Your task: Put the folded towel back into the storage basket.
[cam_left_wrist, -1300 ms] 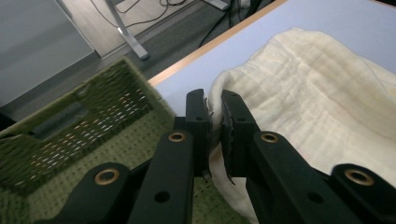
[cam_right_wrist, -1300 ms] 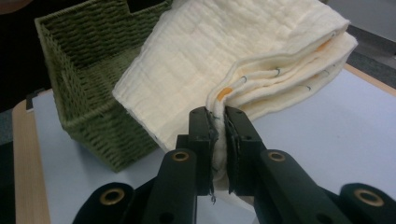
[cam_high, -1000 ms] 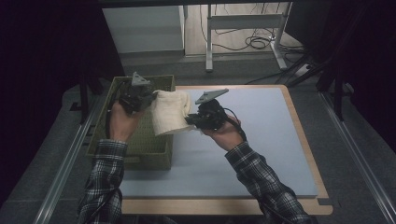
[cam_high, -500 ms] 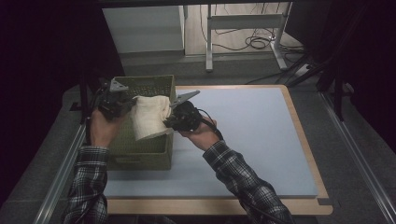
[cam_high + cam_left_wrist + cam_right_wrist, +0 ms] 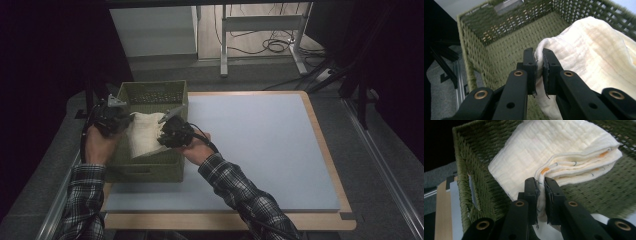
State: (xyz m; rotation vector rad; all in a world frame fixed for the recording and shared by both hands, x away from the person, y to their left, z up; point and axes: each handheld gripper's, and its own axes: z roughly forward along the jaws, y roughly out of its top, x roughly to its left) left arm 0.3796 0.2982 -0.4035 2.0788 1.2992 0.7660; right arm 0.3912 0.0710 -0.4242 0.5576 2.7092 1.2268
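A green woven basket [image 5: 150,95] stood at the left end of the table, its near wall hanging just past the blue mat's left part. In it — or rather over it — was a folded cream cloth [image 5: 142,135], held up between the two grippers and reaching across the basket's middle from left rim to right rim. In the left gripper view the basket floor [image 5: 506,47] under the cloth lay bare, with a cut-out handle in the far wall. The right gripper view showed another handle slot in the side wall [image 5: 472,192] and the cloth's stacked folded edges [image 5: 579,162], several layers thick, with small orange and blue marks along them.

The table was a pale blue mat [image 5: 260,150] framed by a light wooden border [image 5: 320,125]. Beyond it stood a grey floor, a white cabinet [image 5: 155,30] and the legs of a metal stand [image 5: 260,30] with dark cables coiled beneath; the sides of the room were dark.

The left gripper [image 5: 111,117] sat at the basket's left rim, its jaws pinched narrow on a gathered edge of the cloth [image 5: 539,60]. The right gripper [image 5: 172,132] sat over the basket's right side, jaws likewise closed narrow on a cloth edge [image 5: 541,187], the fabric running up and away from the fingertips. Both forearms wore plaid sleeves [image 5: 240,195].
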